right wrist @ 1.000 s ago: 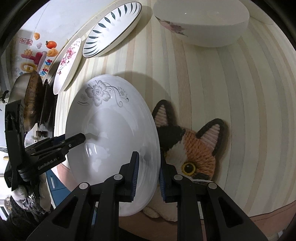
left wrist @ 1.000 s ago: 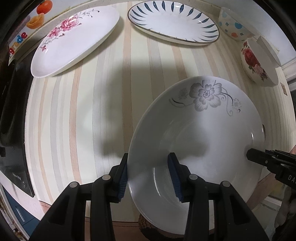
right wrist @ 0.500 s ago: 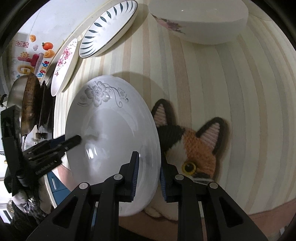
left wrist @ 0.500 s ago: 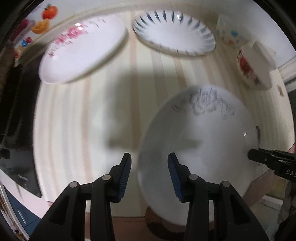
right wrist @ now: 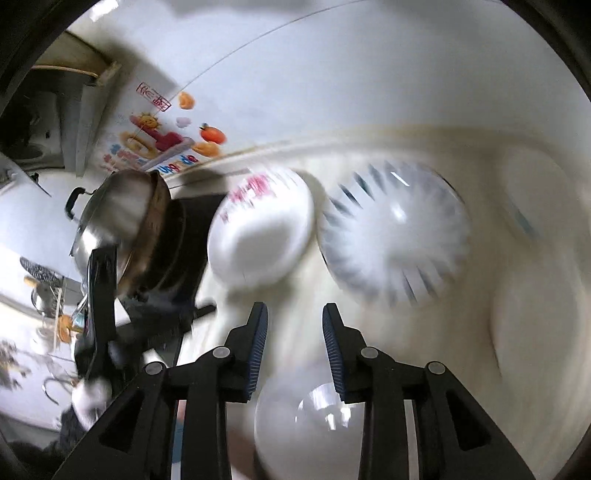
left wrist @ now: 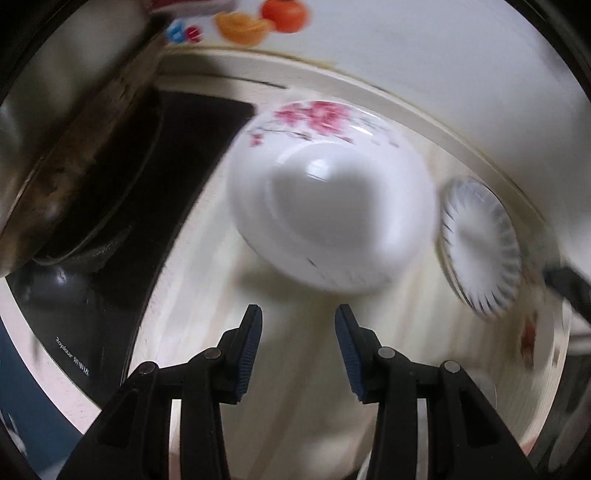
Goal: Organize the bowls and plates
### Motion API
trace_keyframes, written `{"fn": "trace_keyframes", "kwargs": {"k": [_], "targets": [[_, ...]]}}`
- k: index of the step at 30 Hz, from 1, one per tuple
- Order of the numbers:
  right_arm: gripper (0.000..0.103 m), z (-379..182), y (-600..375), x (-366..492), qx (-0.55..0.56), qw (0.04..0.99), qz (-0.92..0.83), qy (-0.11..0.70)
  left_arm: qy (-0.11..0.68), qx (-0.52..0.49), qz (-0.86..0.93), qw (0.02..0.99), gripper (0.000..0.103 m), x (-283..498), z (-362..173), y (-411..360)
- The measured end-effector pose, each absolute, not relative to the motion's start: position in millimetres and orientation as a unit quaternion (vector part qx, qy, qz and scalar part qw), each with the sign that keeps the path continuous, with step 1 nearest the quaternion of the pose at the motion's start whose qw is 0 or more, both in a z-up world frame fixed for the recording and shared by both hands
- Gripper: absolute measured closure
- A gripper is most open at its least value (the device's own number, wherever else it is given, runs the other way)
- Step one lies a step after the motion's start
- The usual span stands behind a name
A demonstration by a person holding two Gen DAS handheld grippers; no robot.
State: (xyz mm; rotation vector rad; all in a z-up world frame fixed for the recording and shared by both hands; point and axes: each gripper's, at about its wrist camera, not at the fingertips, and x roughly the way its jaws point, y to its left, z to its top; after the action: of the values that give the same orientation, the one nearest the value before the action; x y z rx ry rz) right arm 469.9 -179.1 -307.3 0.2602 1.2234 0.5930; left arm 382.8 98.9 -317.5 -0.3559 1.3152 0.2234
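— Striped pale desk [left wrist: 192, 332], all of it smeared by motion blur. What is nearest?

— Left gripper [left wrist: 298, 350]: its jaws stand wide apart with nothing between them. Right gripper [right wrist: 294, 343] is the same, parted and holding nothing; just below and past its tips lies one plain white plate [right wrist: 314, 428], though the blur hides whether anything touches it.

— How many plates further out?

— Two more. One pink-flowered plate [left wrist: 328, 218] sits ahead of the left gripper, and just beside it on the right one blue-rayed plate [left wrist: 480, 247]. From the right wrist view they show side by side again, the pink-flowered plate [right wrist: 262, 236] on the left, the blue-rayed plate [right wrist: 395, 240] on the right.

— Bowls?

— One red-flowered bowl [left wrist: 532, 339] at the right edge of the left view, badly blurred.

— And beyond?

— One black cooktop [left wrist: 122, 229] left of the plates with one metal pot [right wrist: 122, 218] on it, then the white wall with fruit stickers [left wrist: 258, 18].
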Motion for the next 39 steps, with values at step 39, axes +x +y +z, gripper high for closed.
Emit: {"fn": "trace_keyframes", "kwargs": {"k": [39], "targets": [[0.088,-360.0,-127.4,564.0,0.058,0.761,0.289,0.578,0.585,-0.137,0.074,0.796,0.079,383.9,-298.4,77.4]]}}
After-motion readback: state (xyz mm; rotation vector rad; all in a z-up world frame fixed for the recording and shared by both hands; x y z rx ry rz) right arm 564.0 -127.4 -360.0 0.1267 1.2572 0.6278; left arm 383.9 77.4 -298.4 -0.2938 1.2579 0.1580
